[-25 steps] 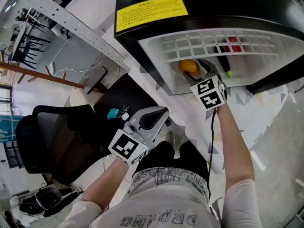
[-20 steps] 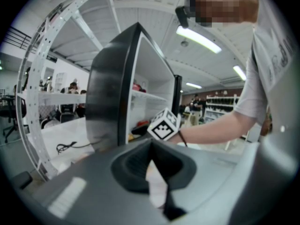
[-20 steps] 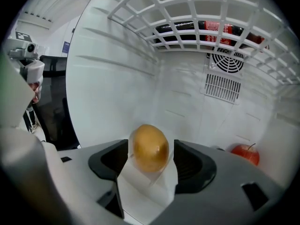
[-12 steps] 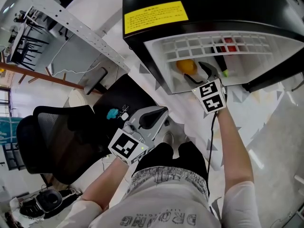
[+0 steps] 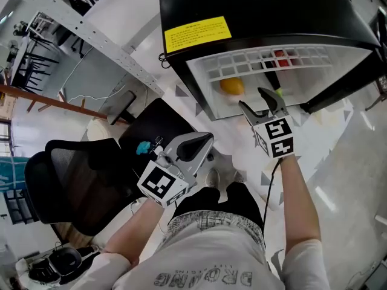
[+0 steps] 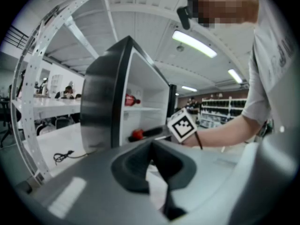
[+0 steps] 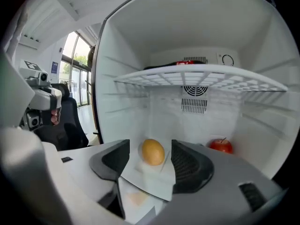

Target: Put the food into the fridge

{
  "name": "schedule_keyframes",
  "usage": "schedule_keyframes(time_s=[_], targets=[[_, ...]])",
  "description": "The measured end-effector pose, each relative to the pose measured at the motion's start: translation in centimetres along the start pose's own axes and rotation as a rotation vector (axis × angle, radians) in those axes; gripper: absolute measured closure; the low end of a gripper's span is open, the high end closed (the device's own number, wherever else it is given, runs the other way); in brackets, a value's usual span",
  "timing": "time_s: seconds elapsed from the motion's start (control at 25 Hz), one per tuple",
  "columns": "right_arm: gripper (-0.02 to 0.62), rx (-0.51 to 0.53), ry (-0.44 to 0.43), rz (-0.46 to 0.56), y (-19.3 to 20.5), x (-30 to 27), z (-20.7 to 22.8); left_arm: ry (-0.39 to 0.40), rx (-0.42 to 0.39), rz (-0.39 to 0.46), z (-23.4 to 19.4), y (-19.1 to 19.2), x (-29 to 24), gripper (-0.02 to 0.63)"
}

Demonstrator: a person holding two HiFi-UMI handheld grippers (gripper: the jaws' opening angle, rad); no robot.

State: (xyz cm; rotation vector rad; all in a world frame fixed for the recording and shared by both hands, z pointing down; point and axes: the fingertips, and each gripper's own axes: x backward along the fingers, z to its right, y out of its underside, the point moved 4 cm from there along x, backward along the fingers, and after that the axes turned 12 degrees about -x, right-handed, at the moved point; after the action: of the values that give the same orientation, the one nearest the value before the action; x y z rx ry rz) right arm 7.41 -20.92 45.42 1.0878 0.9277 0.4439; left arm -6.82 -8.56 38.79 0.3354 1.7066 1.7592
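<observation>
Right gripper [image 5: 251, 98] is hovering before the open fridge [image 5: 254, 5], jaws apart and empty. The orange fruit [image 7: 153, 152] is sitting on the fridge floor under the wire shelf [image 7: 201, 76] (red apple [image 7: 220, 146] nearby, not touching). Left gripper [image 5: 192, 150] is hanging back, jaws together.

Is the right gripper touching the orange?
Apart. The head view shows the right gripper outside the fridge, with white fridge floor between its open jaws and the orange.
</observation>
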Motion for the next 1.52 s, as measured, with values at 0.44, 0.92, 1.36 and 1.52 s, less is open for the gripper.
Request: schedule_keyframes(time_s=[0.44, 0.92, 1.36, 1.52], targets=[[0.409, -0.117, -0.004, 0.131, -2.8, 6.7, -2.0, 0.029, -0.017, 0.018, 0.3, -2.5, 0.4, 0.6], [0.51, -0.198, -0.018, 0.247, -5.2, 11.3, -4.9, 0.038, -0.042, 0.05, -0.2, -4.7, 1.2, 0.6], [0.564, -0.237, -0.014, 0.263, -5.3, 13.5, -6.4, 0.031, -0.04, 0.076, -0.7, -5.7, 1.6, 0.6], [0.575, -0.245, -0.017, 0.258, -5.1, 13.8, -6.8, 0.028, -0.035, 0.082, -1.0, -5.7, 1.7, 0.6]])
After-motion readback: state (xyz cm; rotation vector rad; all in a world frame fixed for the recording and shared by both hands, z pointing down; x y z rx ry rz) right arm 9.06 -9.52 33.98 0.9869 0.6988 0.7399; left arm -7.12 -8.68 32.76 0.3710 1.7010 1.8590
